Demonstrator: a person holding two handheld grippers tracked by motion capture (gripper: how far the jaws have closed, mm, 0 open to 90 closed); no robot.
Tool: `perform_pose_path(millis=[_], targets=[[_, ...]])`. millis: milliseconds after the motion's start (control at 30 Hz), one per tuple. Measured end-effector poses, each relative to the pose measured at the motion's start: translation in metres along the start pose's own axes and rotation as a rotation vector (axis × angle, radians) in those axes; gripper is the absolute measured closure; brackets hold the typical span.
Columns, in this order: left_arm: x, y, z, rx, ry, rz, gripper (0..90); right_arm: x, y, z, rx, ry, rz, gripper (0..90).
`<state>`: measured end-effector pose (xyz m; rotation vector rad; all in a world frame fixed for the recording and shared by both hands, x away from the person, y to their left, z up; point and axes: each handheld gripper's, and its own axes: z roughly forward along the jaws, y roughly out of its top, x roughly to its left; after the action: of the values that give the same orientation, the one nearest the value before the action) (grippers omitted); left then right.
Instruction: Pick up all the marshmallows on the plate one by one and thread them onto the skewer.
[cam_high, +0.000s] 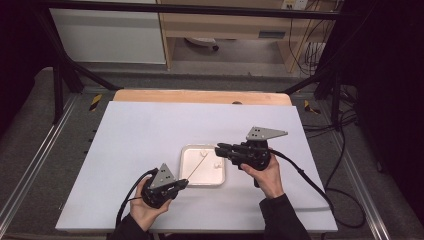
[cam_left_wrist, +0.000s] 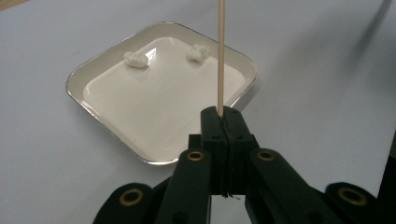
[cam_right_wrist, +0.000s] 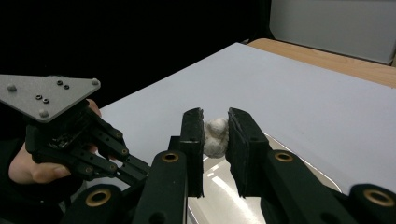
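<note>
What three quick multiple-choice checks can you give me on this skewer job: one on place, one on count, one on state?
1. Where does the white tray lie?
A. Between the two hand-held grippers
B. At the table's far left corner
C. Off the table

2. How many white lumps lie in the tray, seen from the left gripper view?
A. None
B. Two
C. Five

3. What is the left hand-held gripper doing?
A. Standing wide open
B. Clamped shut on the wooden skewer
C. Gripping the tray's rim

Answers:
1 A, the high view shows the tray between the left and the right hand-held gripper.
2 B, two lumps lie near the tray's far edge.
3 B, its jaws meet around the skewer's base.
</note>
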<state>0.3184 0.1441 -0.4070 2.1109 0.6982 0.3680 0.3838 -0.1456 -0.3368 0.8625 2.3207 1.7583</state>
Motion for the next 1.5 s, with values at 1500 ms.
perform_pose_path(millis=[1500], targets=[[-0.007, -0.003, 0.001, -0.042, 0.021, 0.034, 89.1, 0.004, -0.014, 0.018, -0.001, 0.128, 0.077, 81.3]])
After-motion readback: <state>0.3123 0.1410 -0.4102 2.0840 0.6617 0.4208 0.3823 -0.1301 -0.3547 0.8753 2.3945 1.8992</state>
